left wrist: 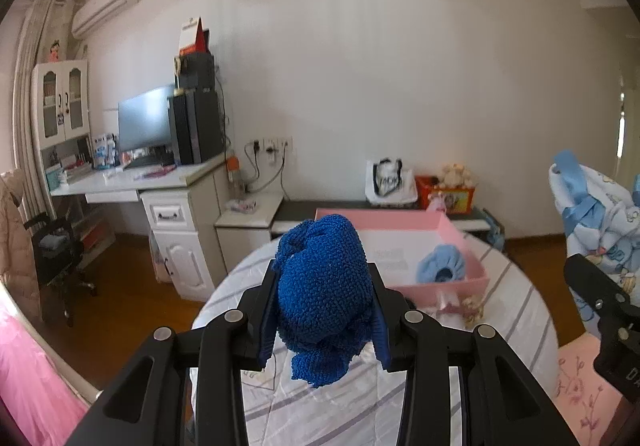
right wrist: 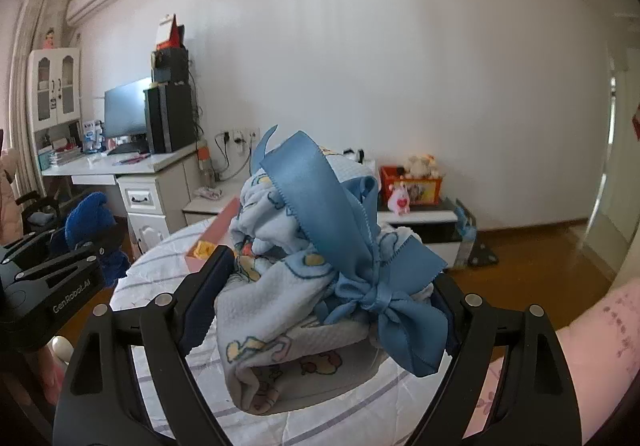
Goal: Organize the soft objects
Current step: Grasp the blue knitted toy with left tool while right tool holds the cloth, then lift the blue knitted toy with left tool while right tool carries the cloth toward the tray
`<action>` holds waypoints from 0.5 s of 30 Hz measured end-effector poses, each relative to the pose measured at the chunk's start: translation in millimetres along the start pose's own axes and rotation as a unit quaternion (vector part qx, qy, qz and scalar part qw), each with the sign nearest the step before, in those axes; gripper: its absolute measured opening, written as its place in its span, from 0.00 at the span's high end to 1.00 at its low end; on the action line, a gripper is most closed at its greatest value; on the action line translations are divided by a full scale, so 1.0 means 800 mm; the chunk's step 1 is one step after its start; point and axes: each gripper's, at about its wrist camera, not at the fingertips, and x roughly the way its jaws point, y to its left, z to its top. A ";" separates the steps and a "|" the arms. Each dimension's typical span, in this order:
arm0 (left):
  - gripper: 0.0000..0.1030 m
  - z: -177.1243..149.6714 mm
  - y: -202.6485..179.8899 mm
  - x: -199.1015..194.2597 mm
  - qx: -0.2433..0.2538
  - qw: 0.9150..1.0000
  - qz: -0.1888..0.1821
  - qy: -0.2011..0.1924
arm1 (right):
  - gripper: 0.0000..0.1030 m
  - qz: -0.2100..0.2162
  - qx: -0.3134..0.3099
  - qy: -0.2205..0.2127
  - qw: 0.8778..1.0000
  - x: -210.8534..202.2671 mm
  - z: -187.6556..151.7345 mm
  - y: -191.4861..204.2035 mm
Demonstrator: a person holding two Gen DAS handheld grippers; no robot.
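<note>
My left gripper (left wrist: 323, 286) is shut on a dark blue knitted cloth (left wrist: 324, 294), bunched between its blue pads and lifted above the striped round table (left wrist: 320, 406). Behind it a pink box (left wrist: 460, 238) stands on the table with a light blue fluffy item (left wrist: 440, 266) inside. My right gripper (right wrist: 320, 286) is shut on a bulky light blue printed blanket bundle (right wrist: 280, 302) tied with a blue satin ribbon bow (right wrist: 380, 302). That bundle (left wrist: 600, 213) also shows at the right edge of the left wrist view, with the right gripper's black body below it. The left gripper with its blue cloth (right wrist: 88, 221) appears at the left of the right wrist view.
A white desk (left wrist: 132, 181) with a monitor and computer tower stands at the back left, with an office chair (left wrist: 56, 258) beside it. A low cabinet (left wrist: 360, 213) along the wall carries a bag and an orange box of toys (left wrist: 452, 193). Wooden floor surrounds the table.
</note>
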 end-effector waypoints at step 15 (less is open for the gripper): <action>0.65 -0.025 0.021 -0.115 -0.013 0.996 0.006 -0.090 | 0.17 0.013 -0.022 -0.074 0.997 -0.071 0.011 0.016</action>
